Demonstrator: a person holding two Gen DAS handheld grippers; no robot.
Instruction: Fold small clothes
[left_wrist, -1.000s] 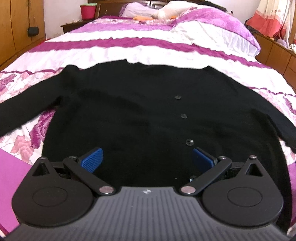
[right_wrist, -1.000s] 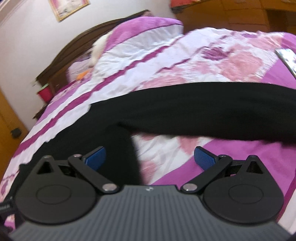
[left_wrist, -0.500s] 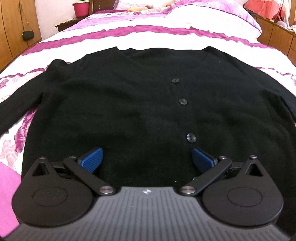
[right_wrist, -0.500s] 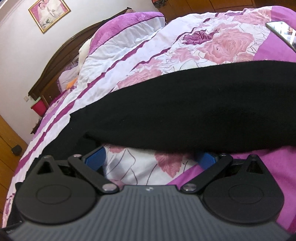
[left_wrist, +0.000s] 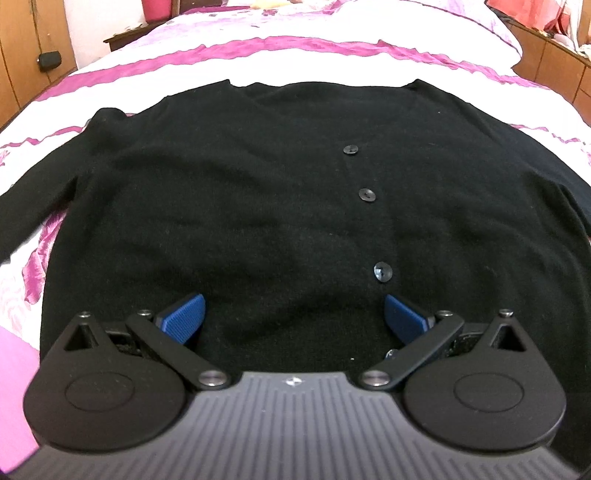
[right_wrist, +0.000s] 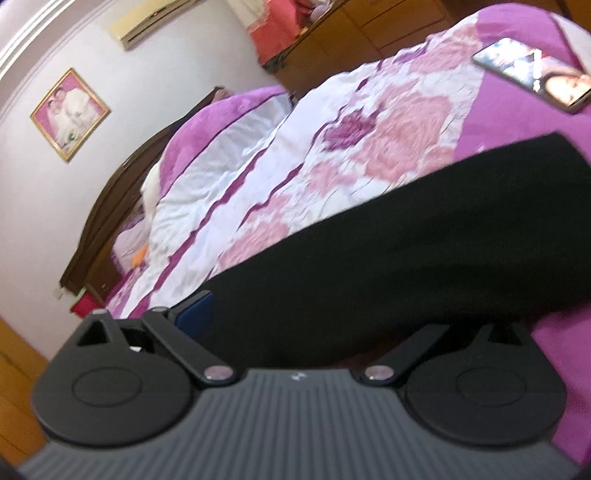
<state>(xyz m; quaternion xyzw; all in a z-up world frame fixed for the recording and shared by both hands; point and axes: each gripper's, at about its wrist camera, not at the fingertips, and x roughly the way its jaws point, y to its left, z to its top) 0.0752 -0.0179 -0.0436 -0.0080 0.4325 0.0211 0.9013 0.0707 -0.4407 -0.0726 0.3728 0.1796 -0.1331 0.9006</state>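
Looking down the left tongs (left_wrist: 293, 314) at a black cardigan (left_wrist: 258, 206), spread flat and front up on the bed (left_wrist: 332, 55), with 3 buttons (left_wrist: 367, 194) showing in a line down the closed front. Closer and steeper than 1 second ago: fills nearly the whole view now, where pillows and a long stretch of quilt showed beyond the collar before. Left tongs wide apart over the hem, clamped on nothing, just as they were.

More change on the right side. A second ago, looking past the right tongs (right_wrist: 299, 314) at quilt, with the sleeve (right_wrist: 406, 251) lying well ahead of the tips. Now pushed right up to that sleeve: black cloth across the gap, covering 1 blue pad entirely and leaving only the other pad (right_wrist: 194, 310) in sight. View also rolled and blurred, so probably in mid-move. Linkage spread as wide as before, so apart, not yet pinching.

Reads as the very start of the fold: nothing turned over yet, both sleeves out to the sides. Likely next, a pinch on this sleeve to carry it across the body, left tongs free to pin or lift the hem. Worth seating the cloth deep between the pads before closing, since soft knit slips and stretches. Also a phone (right_wrist: 532, 79) on the quilt beyond the cuff, apart from it.
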